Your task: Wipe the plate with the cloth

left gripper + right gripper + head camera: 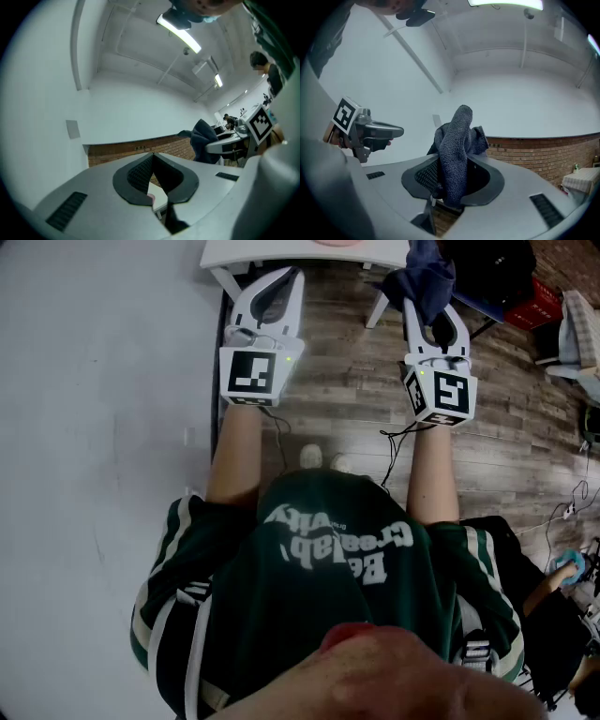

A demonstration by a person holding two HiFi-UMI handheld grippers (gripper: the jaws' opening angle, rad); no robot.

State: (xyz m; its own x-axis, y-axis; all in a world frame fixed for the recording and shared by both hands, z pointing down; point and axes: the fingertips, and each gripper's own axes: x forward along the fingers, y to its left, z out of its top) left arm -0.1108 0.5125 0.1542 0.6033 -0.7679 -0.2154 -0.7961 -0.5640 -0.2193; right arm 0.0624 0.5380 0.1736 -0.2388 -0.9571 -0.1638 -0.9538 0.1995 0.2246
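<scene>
Your left gripper (289, 277) is empty. Its fingers (133, 173) are pressed fully together, tip against tip, and nothing is between them. You hold it out in front of you, a little above level, and its tips are just at the near edge of the white worktop (272, 251).

Your right gripper (433, 320) has the cloth (424, 282). Its fingers (417, 176) are closed on the lower part of this dark blue cloth (457, 150). The rest stands up in a bunch above the fingers and hangs a little over them. The cloth is in the air, off the right end of the worktop and not touching it.

Of the plate (336, 242) you see only a thin pink strip. It lies on the worktop, at the far edge of the head view, between your two grippers and beyond them. Through the narrow gap under the left fingers a corner of the worktop (159, 199) shows, with something small and pink on it, but I cannot tell what it is.

Below the worktop there is a wooden floor (347, 399).
</scene>
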